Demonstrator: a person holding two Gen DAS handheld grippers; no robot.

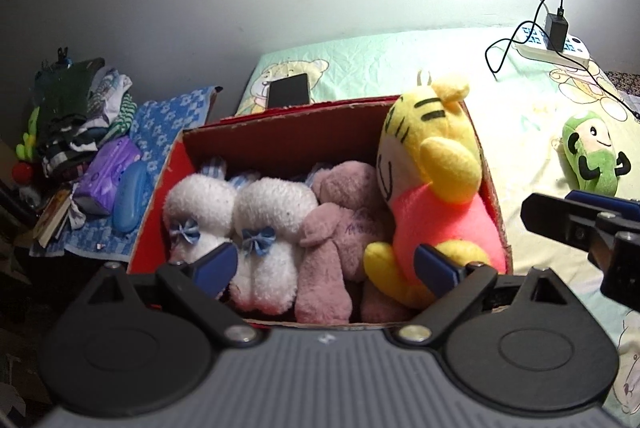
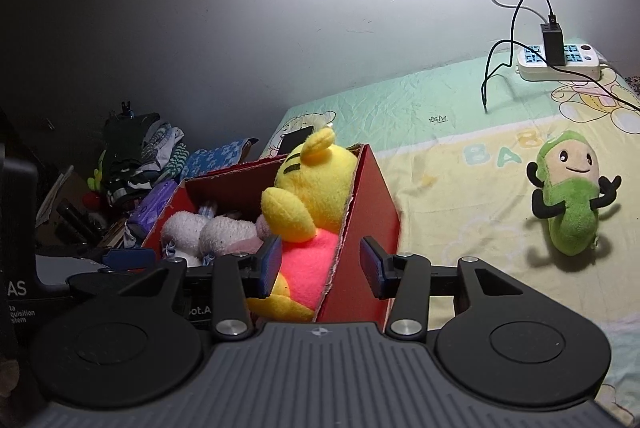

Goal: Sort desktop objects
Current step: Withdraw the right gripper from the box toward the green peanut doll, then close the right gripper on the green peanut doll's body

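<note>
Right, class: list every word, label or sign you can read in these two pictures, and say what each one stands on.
"BAB", cut off by the toy: pastel cartoon-print bed sheet.
"AS", "quisition", "stem", partial: black device casing.
Purple stitched writing on the pink plush toy: blurred, unreadable.
Small dark mark on the sheet: unreadable.

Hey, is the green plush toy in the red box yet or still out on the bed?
Out. The green plush toy lies on the bed sheet, off to the right of the red box, touching neither claw.
</note>
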